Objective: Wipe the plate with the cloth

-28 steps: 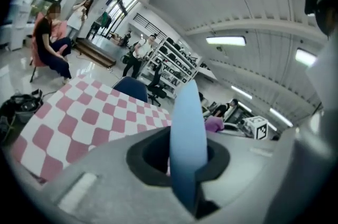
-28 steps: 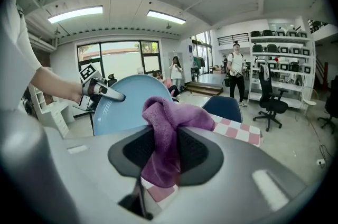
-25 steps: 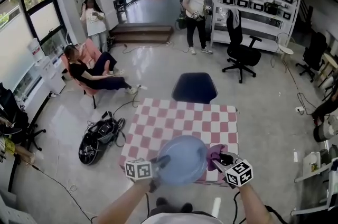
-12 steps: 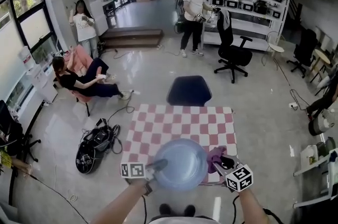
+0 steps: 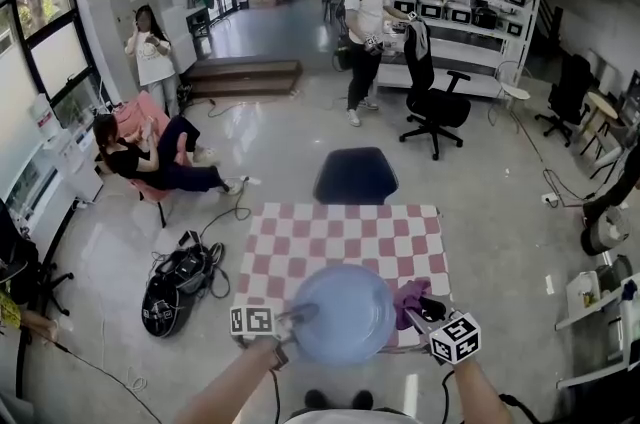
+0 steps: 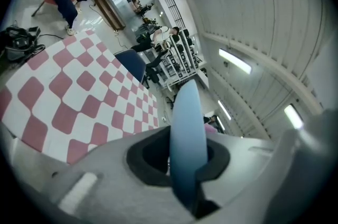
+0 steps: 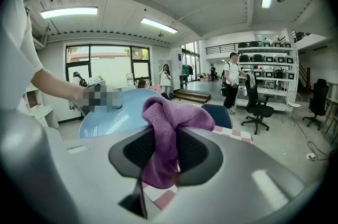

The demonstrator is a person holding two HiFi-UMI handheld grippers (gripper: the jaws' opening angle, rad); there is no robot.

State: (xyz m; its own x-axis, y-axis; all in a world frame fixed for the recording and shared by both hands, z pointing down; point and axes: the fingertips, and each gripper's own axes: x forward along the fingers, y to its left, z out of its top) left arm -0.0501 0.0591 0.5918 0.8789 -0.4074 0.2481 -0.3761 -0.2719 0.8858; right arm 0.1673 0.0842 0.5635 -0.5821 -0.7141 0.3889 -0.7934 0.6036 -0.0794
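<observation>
The pale blue plate [image 5: 345,312] is held over the near edge of the desk [image 5: 340,232], which is covered w/ a red-and-white checked cover [image 5: 300,257]. The plate's left rim is clamped by the left tongs [image 5: 292,319]. In the left gripper view the plate is seen edge-on, pinched between both jaws. The purple cloth [image 5: 408,294] is gripped by the right tongs [image 5: 418,310], jaws closed on it, w/ a bunch sticking out in front and a fold hanging below. The cloth is seen right at the plate's right rim, but contact can't be made out. In the right gripper view the plate's hollow side is turned toward the cloth. A dark blue chair [image 5: 356,174] is set just beyond the desk's far edge. A black bag [image 5: 180,277] lies on the floor to the desk's left. In the bkgd one person is seated at left and others are standing.
</observation>
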